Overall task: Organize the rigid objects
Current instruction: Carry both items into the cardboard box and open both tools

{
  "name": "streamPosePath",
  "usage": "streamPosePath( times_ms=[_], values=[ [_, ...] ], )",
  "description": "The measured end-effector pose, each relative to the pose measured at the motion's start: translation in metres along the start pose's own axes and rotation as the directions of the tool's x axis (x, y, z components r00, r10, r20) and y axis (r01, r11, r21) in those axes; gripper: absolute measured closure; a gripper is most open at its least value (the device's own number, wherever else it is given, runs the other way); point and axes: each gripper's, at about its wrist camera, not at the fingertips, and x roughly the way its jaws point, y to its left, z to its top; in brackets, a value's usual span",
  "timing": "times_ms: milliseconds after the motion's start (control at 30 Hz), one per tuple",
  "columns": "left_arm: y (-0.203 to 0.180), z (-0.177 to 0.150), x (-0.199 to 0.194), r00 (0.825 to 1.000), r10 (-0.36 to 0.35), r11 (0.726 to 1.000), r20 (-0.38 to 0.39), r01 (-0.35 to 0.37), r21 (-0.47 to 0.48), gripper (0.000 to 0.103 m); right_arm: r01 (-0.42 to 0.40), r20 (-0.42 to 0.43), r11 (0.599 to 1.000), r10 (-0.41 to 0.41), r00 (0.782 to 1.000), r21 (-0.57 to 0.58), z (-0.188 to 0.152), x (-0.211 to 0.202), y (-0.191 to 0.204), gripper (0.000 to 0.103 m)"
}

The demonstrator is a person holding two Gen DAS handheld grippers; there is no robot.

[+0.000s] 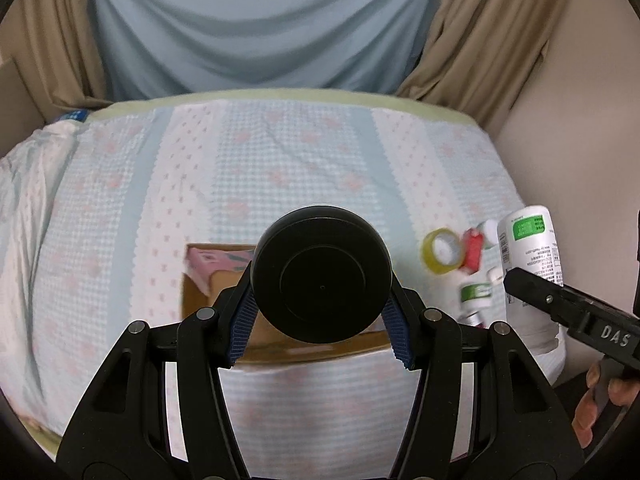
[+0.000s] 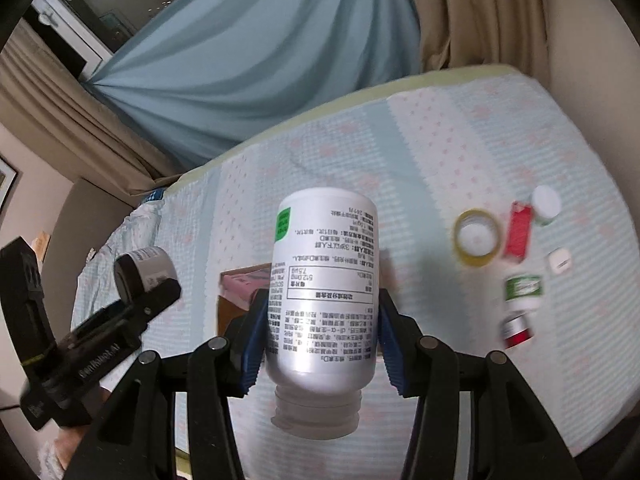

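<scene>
My left gripper (image 1: 322, 286) is shut on a black round jar (image 1: 322, 274) and holds it above an open cardboard box (image 1: 196, 280) on the bed; the jar also shows in the right wrist view (image 2: 142, 274). My right gripper (image 2: 320, 334) is shut on a large white bottle (image 2: 324, 280), held upside down with its neck toward the camera; it also shows at the right of the left wrist view (image 1: 528, 264). The box (image 2: 236, 292) lies behind the bottle, with a pink item inside.
Loose on the bedspread at the right lie a yellow tape roll (image 2: 478, 238), a red box (image 2: 519, 236), a white-capped jar (image 2: 546, 204), a small white case (image 2: 560, 262), a green-labelled bottle (image 2: 523, 290) and a red-labelled bottle (image 2: 518, 330). Curtains hang behind the bed.
</scene>
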Motion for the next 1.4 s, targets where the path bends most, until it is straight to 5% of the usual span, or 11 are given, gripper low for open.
streamPosePath(
  times_ms=[233, 467, 667, 967, 1100, 1133, 1200, 1267, 1400],
  values=[
    [0.062, -0.004, 0.064, 0.991, 0.019, 0.999, -0.135, -0.015, 0.03, 0.05, -0.011, -0.087, 0.999, 0.015, 0.996, 0.05, -0.009, 0.075, 0.048, 0.057],
    [0.096, -0.014, 0.136, 0.964, 0.04, 0.999, -0.264, -0.035, 0.025, 0.05, 0.007, -0.223, 1.0, -0.01, 0.975, -0.014, -0.014, 0.162, 0.044, 0.057],
    [0.098, -0.02, 0.202, 0.931, 0.069, 0.997, -0.358, -0.051, 0.061, 0.05, 0.027, -0.352, 0.989, -0.078, 0.933, -0.148, -0.012, 0.232, 0.025, 0.057],
    [0.096, -0.034, 0.27, 0.882, 0.076, 0.997, -0.465, -0.062, 0.044, 0.05, 0.007, -0.446, 0.962, -0.133, 0.885, -0.273, -0.022, 0.283, 0.01, 0.057],
    [0.092, -0.034, 0.28, 0.876, 0.086, 0.995, -0.474, -0.054, 0.081, 0.05, -0.018, -0.459, 0.949, -0.136, 0.878, -0.315, -0.027, 0.293, 0.007, 0.056],
    [0.089, -0.033, 0.28, 0.878, 0.097, 0.993, -0.468, -0.056, 0.101, 0.04, -0.022, -0.454, 0.942, -0.141, 0.88, -0.335, -0.028, 0.294, 0.009, 0.056],
    [0.086, -0.029, 0.274, 0.889, 0.113, 0.99, -0.445, -0.063, 0.126, 0.003, -0.026, -0.437, 0.935, -0.141, 0.888, -0.354, -0.03, 0.293, 0.011, 0.047],
    [0.088, -0.024, 0.268, 0.899, 0.106, 0.991, -0.426, -0.06, 0.12, 0.0, -0.032, -0.463, 0.934, -0.147, 0.874, -0.357, -0.035, 0.294, 0.006, 0.0],
    [0.092, -0.023, 0.264, 0.897, 0.094, 0.993, -0.432, -0.055, 0.101, 0.0, -0.067, -0.499, 0.94, -0.117, 0.859, -0.336, -0.042, 0.288, -0.002, 0.0]
  ],
)
